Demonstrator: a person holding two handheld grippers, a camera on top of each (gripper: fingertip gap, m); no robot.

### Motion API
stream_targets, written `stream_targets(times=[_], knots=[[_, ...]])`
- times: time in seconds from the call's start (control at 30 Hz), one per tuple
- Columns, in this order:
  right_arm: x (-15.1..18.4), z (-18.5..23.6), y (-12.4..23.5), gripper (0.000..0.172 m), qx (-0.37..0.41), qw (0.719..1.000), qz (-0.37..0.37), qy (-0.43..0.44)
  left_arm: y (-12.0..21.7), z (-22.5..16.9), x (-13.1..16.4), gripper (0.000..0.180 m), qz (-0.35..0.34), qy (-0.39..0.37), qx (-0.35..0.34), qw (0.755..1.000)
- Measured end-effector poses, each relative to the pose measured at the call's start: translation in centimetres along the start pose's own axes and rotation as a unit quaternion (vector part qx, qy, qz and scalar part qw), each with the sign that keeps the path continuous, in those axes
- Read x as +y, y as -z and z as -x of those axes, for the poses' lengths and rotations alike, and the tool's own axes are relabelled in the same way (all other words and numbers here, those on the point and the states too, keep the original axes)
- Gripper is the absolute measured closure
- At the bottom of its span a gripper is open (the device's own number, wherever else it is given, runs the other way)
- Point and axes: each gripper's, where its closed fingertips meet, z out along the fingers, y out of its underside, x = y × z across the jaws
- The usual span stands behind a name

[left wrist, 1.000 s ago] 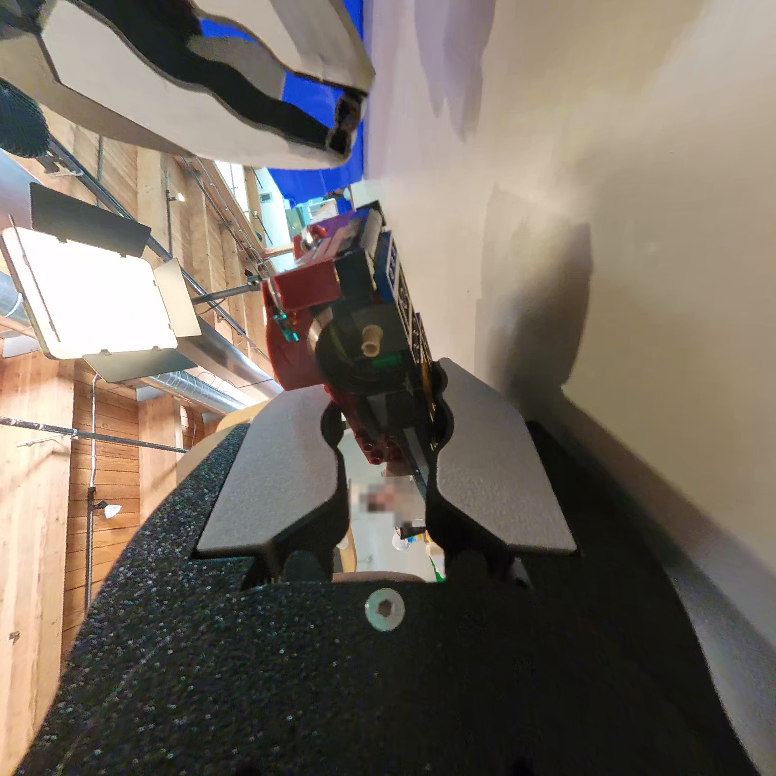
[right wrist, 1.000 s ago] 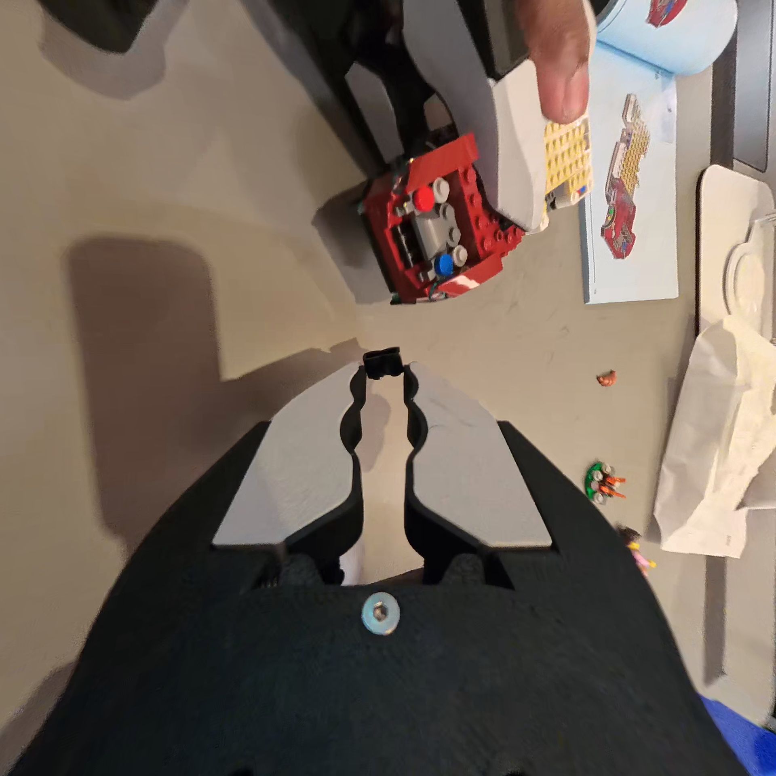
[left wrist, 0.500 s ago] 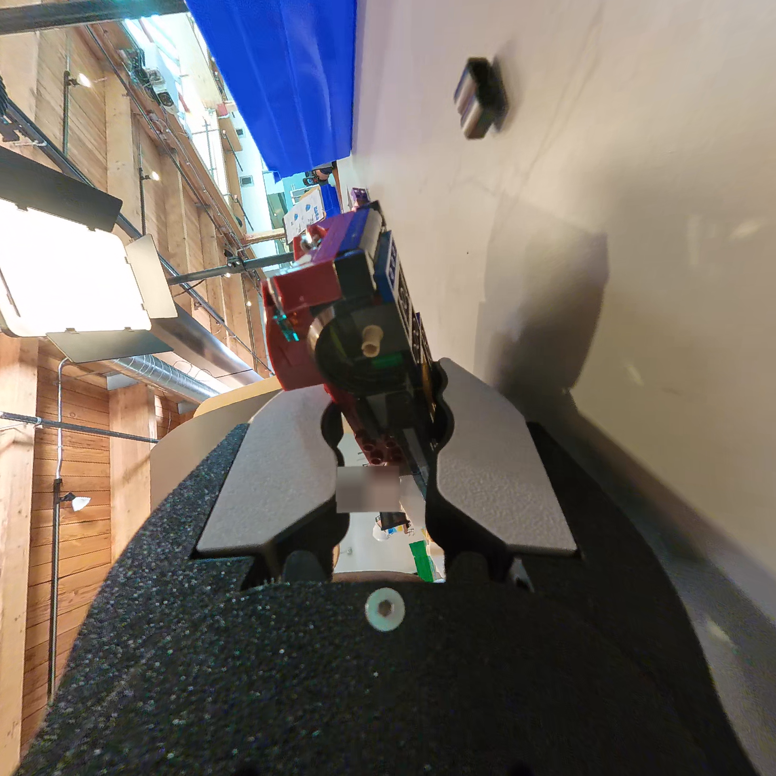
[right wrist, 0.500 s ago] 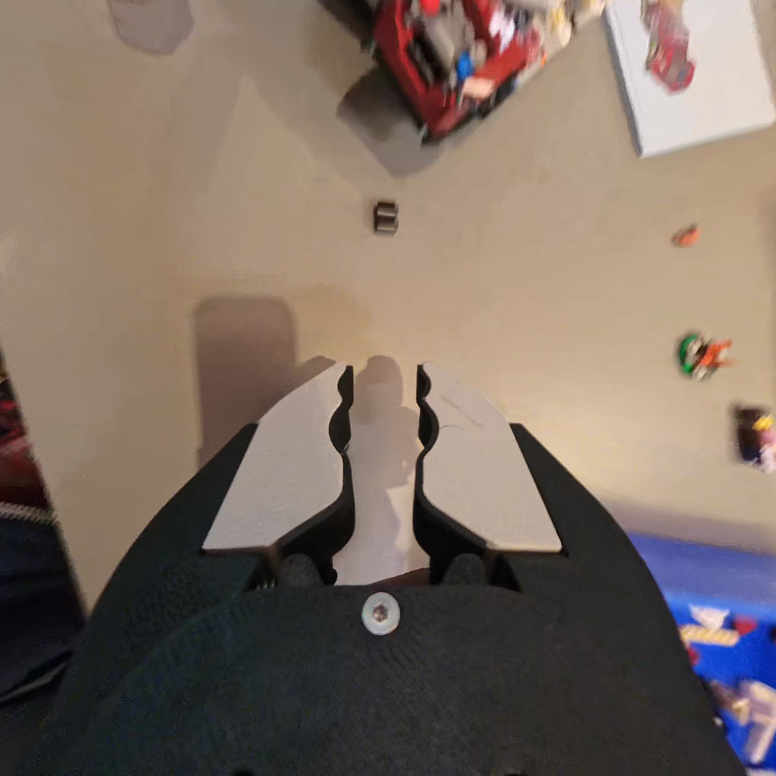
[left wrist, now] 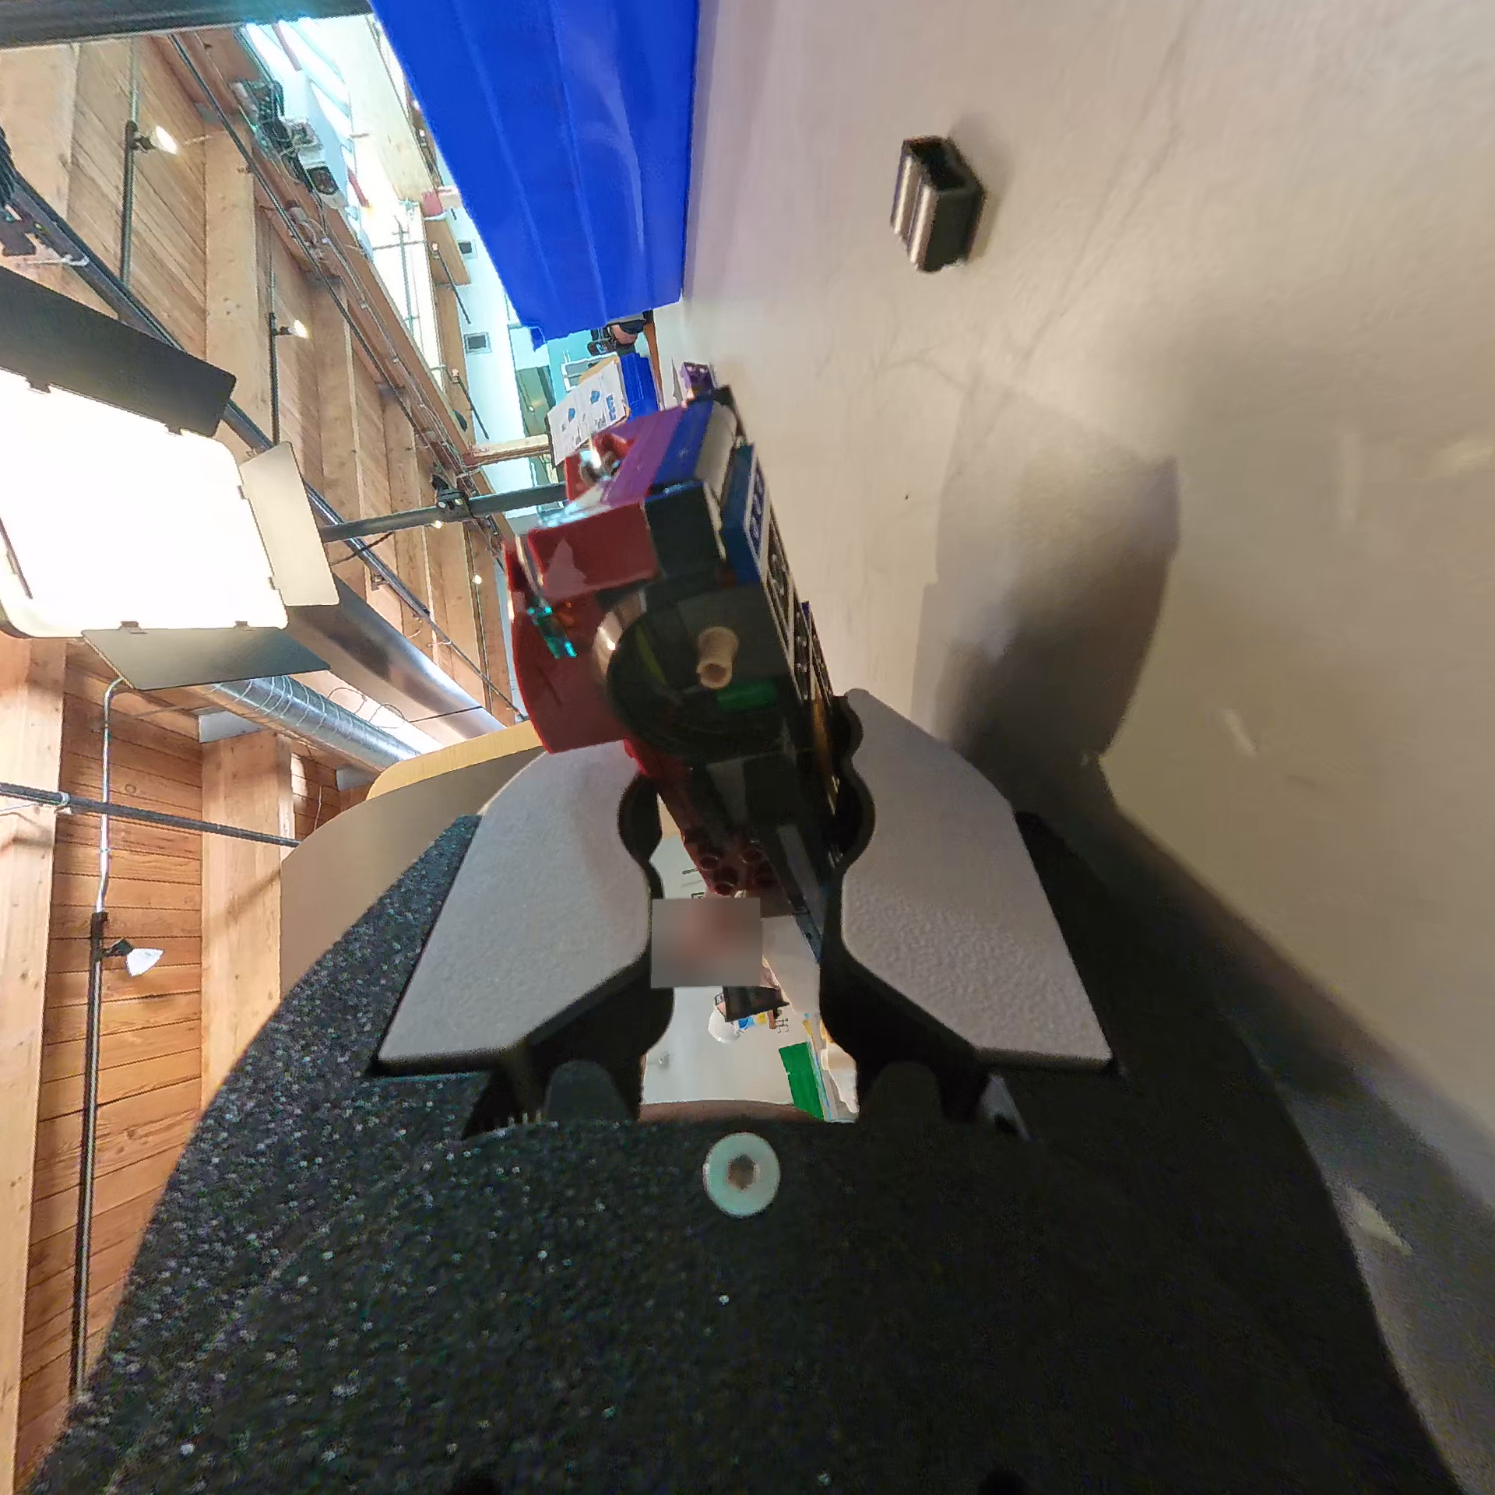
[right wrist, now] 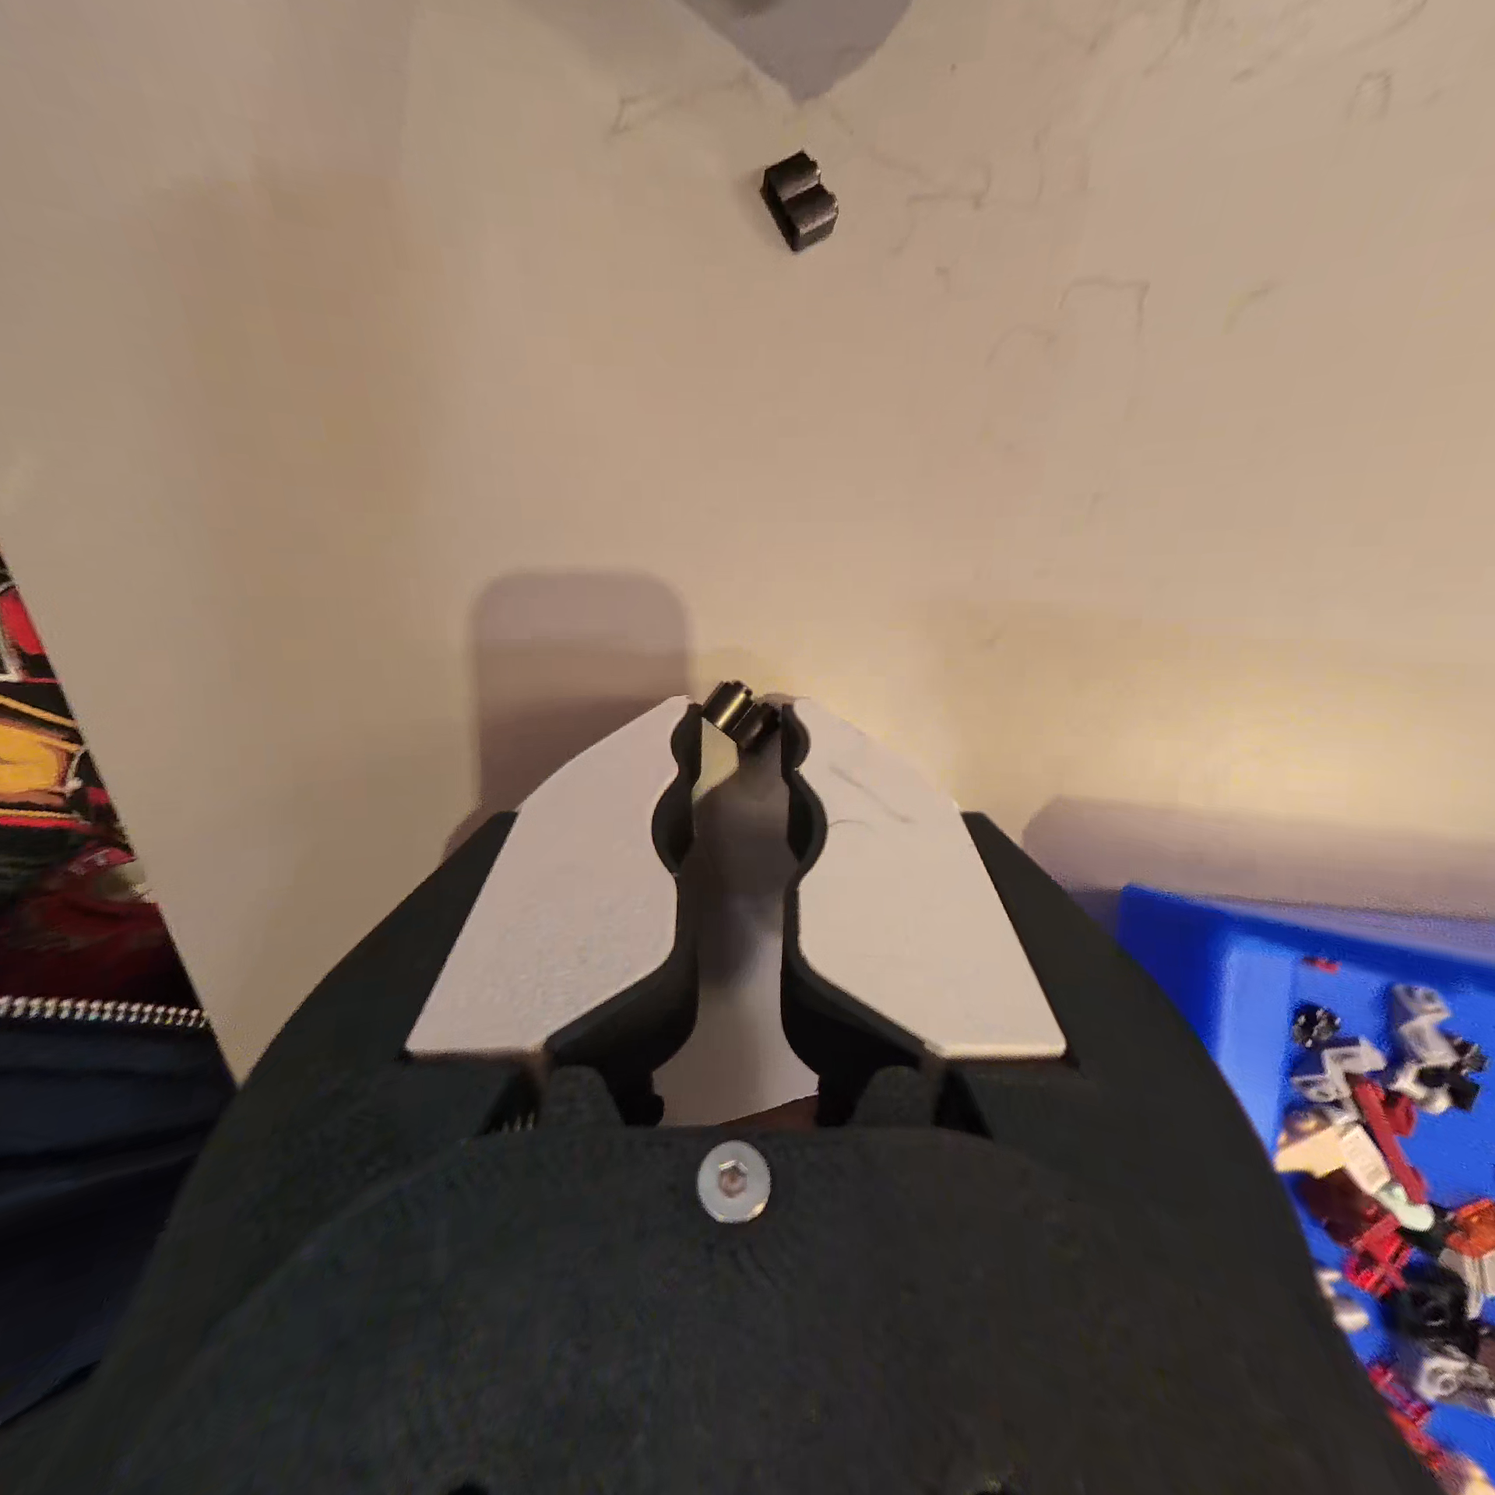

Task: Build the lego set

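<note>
My left gripper (left wrist: 740,756) is shut on a brick-built vehicle (left wrist: 688,615) in dark red, black and blue, held beside the beige table (left wrist: 1132,485). A tan peg (left wrist: 716,647) sticks out of its black underside. My right gripper (right wrist: 738,716) is shut on a small dark cylindrical piece (right wrist: 740,722), which sits tilted between the fingertips just above the table (right wrist: 1052,485). Another small black brick (right wrist: 799,200) lies loose on the table ahead of it. It also shows in the left wrist view (left wrist: 934,202).
A blue bin (right wrist: 1197,971) with several loose bricks (right wrist: 1375,1132) stands at the lower right of the right wrist view. A red and yellow printed thing (right wrist: 40,768) and a person's dark zipped clothing (right wrist: 81,1052) are at the left edge. A blue cloth (left wrist: 566,162) hangs beyond the table. Left tips to right tips: about 20 cm.
My right gripper let go of a black brick, which now lies on the table, and pulled back open. Its pads have since come together on a small dark piece. The left grasp is unchanged.
</note>
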Motion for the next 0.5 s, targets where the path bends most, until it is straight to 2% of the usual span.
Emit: stream_targets(times=[0.13,0.3,0.5], knots=[[-2.1,-1.7,-1.1,0.153,0.036,0.999,-0.01,0.011,0.1,0.1,0.3,0.14,0.002,0.006,-0.001,1.0],[-6.9,-4.5,-2.5,0.153,0.084,0.995,-0.048,0.002,0.1,0.0,1.2,0.14,0.017,0.012,0.003,1.0],[-10.2,-4.7,-3.0,0.149,0.072,0.993,-0.092,-0.006,0.3,0.3,2.3,0.14,0.027,0.022,0.001,0.999]])
